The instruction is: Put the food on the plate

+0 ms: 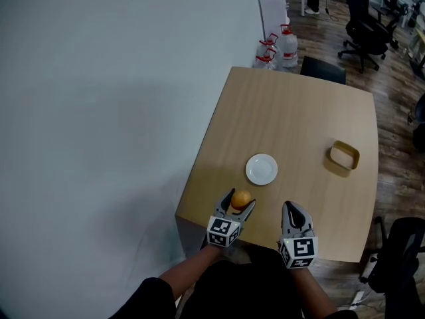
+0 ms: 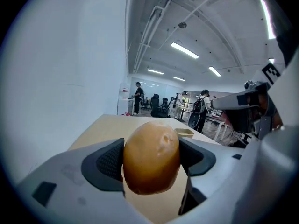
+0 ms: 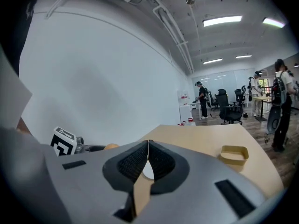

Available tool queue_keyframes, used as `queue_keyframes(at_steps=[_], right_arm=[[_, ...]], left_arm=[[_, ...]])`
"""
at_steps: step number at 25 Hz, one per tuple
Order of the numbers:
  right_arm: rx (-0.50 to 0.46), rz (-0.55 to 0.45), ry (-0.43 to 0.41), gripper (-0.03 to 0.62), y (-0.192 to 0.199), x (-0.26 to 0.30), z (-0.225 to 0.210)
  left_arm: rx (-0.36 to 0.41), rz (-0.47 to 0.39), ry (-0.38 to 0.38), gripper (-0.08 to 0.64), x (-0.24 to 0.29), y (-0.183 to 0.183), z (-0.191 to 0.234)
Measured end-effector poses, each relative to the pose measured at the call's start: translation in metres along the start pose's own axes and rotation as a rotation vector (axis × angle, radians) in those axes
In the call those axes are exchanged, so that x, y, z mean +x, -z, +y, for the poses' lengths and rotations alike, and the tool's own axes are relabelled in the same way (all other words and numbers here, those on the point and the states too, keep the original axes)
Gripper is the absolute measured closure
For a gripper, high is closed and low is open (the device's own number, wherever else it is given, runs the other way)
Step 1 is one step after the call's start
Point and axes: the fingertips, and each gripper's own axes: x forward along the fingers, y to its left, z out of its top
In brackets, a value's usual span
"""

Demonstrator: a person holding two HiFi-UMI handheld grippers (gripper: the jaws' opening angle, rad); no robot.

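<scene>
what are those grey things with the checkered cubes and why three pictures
A person holds a gripping tool in each hand; the marker cubes are part of them. One picture comes from a camera on the person's head, looking down at a wooden table. The other two come from cameras riding on each tool, looking along its jaws. On the table lie an empty white plate and a small tan tray. The left tool grips a round orange-brown piece of food. The right tool is shut on nothing.
</scene>
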Motion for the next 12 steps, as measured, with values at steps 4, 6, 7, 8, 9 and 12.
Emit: queue_keyframes(at_steps=[4,6,7,8,9,12], right_arm=[[0.009,0.026,0.000,0.531,-0.001,0.013,-0.011],[0.012,0.039,0.004,0.531,0.002,0.020,-0.020],[0.015,0.043,0.007,0.531,0.003,0.023,-0.024],[0.017,0.046,0.011,0.531,0.004,0.026,-0.029],[0.021,0.050,0.014,0.531,0.005,0.029,-0.033],[0.042,0.069,0.018,0.531,0.011,0.039,-0.042]], left_arm=[[0.018,0.061,-0.008,0.233,0.034,0.013,0.016],[0.000,0.085,-0.017,0.233,0.052,0.020,0.024],[-0.010,0.090,-0.023,0.233,0.061,0.021,0.028],[-0.015,0.094,-0.028,0.233,0.069,0.022,0.031],[-0.012,0.101,-0.032,0.233,0.078,0.023,0.034],[0.016,0.139,-0.033,0.233,0.102,0.030,0.041]])
